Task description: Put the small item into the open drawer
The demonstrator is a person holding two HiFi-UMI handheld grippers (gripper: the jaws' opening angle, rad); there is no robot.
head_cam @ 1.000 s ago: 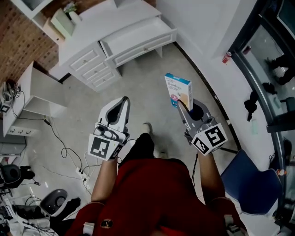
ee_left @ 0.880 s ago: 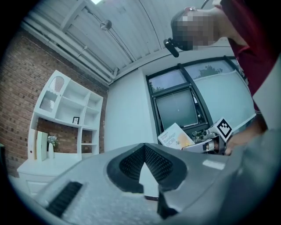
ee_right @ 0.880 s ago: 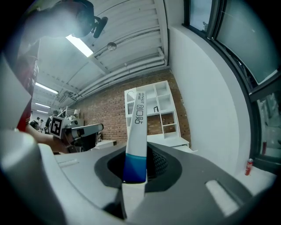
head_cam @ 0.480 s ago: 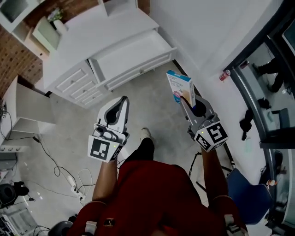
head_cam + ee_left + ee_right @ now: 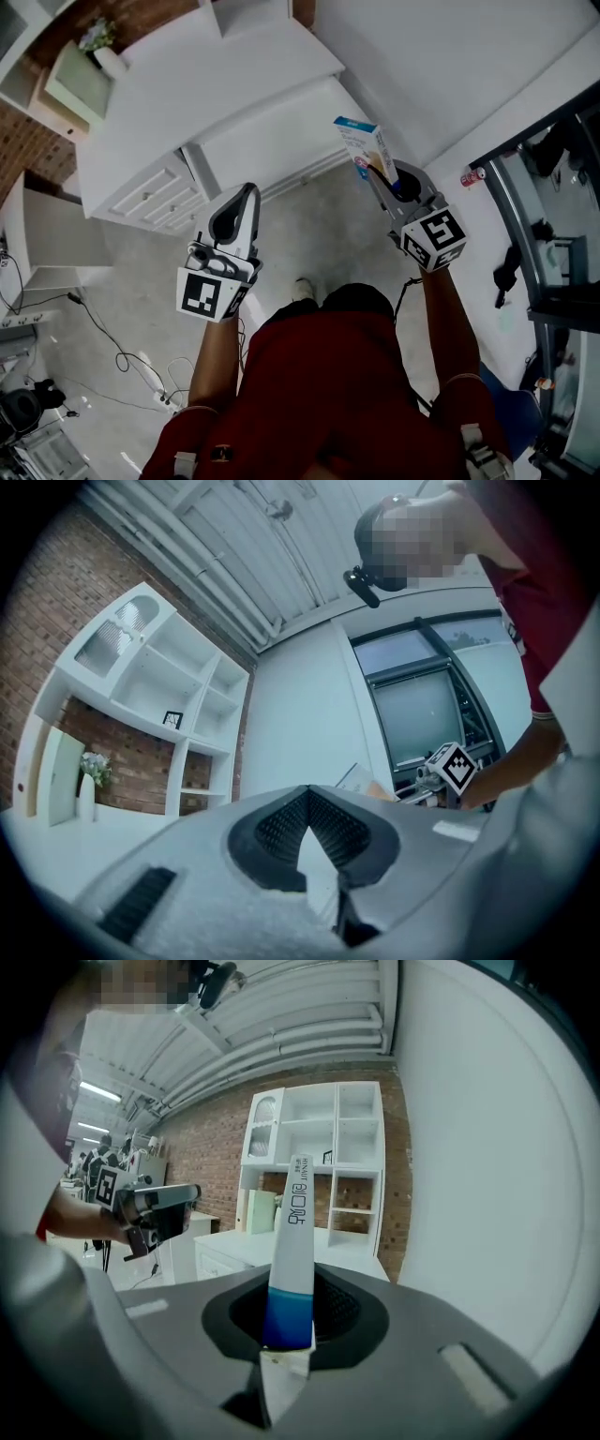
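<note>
Right gripper point(image 5: 380, 173) holds the small box point(image 5: 361, 142) up beside the open drawer point(image 5: 302, 174); left gripper point(image 5: 246, 192) carries nothing.
In the right gripper view the 2 jaws are closed only as far as the thin box point(image 5: 292, 1241) allows. They press on its blue lower end and the white part stands up out of them. In the head view the box is in the air, near the right end of the drawer of the white cabinet point(image 5: 187, 75), and not inside it. In the left gripper view the left gripper point(image 5: 307, 803) has its 2 jaws together at the tips with nothing between them. In the head view it is in front of the drawer, near the left end.
</note>
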